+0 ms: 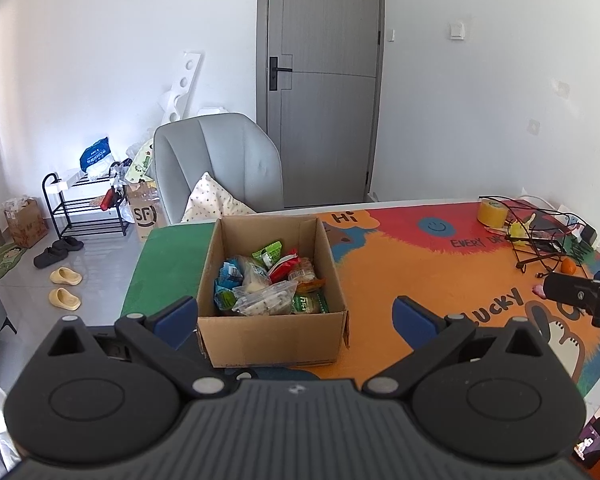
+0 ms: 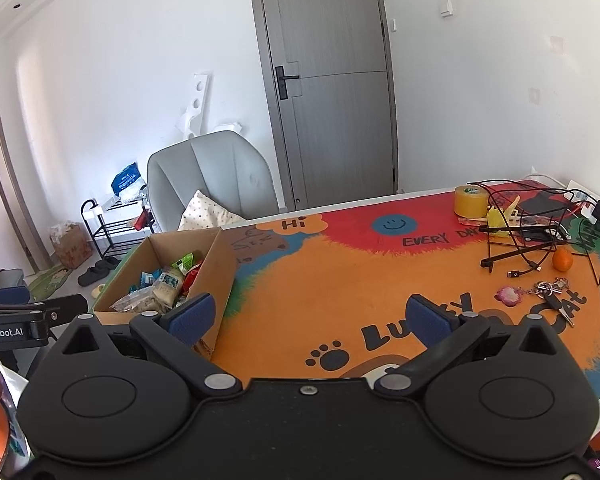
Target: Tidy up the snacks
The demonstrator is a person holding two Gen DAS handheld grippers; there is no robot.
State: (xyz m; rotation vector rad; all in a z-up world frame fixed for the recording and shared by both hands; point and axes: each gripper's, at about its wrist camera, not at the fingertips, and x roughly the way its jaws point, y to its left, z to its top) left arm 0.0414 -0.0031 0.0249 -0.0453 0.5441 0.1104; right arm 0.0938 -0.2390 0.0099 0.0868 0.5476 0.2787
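Left wrist view centres the open brown cardboard box of light, crinkly, slippery snack packets, best pinched at sealed edges; left gripper and right gripper both spread, empty.

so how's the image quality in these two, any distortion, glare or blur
Left wrist view: strong fisheye bend, grey door edges bow, dark corners; open brown cardboard box of snack packets sharp, even daylight. Right wrist view: same curve, orange cartoon table mat crisp, soft shadows, no glare; both open grippers in focus.
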